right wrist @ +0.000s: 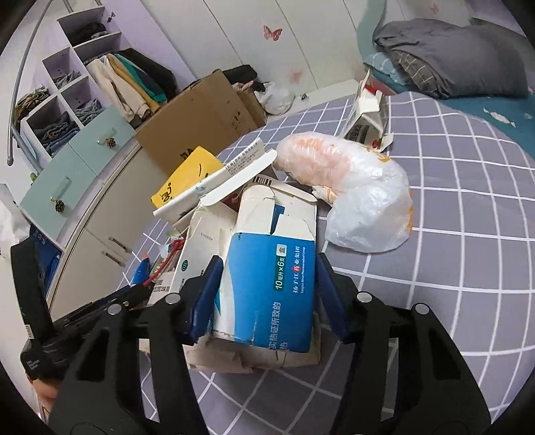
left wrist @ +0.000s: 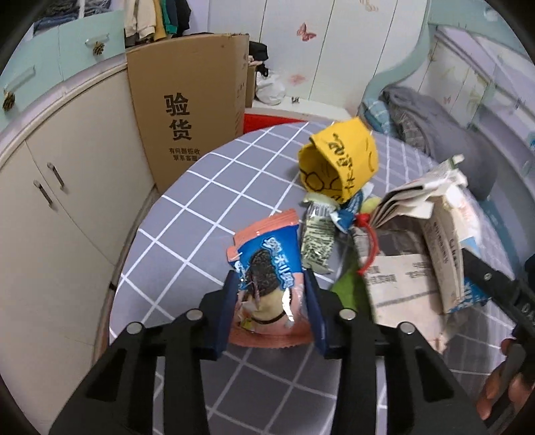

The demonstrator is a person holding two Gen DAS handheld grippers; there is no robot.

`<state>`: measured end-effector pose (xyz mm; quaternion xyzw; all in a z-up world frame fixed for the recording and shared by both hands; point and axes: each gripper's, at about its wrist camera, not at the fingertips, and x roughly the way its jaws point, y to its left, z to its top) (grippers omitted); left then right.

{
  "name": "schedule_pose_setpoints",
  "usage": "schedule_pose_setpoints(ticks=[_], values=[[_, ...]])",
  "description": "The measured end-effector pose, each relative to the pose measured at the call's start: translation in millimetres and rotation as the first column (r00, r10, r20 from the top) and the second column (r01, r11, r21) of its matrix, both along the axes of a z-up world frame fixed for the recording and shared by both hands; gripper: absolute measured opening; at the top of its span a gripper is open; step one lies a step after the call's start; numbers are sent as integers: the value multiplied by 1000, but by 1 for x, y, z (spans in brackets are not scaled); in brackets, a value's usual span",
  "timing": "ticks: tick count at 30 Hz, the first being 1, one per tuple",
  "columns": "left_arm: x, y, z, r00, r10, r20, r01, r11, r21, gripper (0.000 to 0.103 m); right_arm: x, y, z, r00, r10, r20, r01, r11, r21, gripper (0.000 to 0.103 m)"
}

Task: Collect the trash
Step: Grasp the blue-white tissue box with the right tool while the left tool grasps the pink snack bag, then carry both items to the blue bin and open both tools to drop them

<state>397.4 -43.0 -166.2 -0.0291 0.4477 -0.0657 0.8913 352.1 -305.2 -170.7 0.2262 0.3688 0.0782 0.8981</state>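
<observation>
It was a bedroom in a home: a bed (right wrist: 468,234) under a grey checked sheet filled the foreground, with folded grey bedding (right wrist: 448,53) piled at its far end. Along the wall stood cream cupboards (left wrist: 60,207), pale green drawers (right wrist: 77,167) and open shelves (right wrist: 67,80) of folded and hanging clothes. Pink butterfly stickers (right wrist: 271,32) decorated the white wardrobe doors (left wrist: 334,50), and a cardboard box (left wrist: 187,110) stood beside the bed.
</observation>
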Motion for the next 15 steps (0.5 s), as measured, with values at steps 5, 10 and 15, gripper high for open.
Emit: schedule_pose_setpoints(ticks=[5, 10, 15], values=[[-19, 10, 15, 999, -4, 45, 5, 1000, -30, 35, -15, -4, 10, 1000, -18, 25, 18, 1000, 5, 53], [-36, 18, 28, 997, -14, 72, 20, 997, -78, 35, -31, 4, 25, 999, -14, 51, 15, 1000, -19, 53], [-54, 25, 35, 995, -28, 91, 38, 994, -106, 35, -47, 15, 37, 997, -9, 76, 9, 1000, -6, 53]])
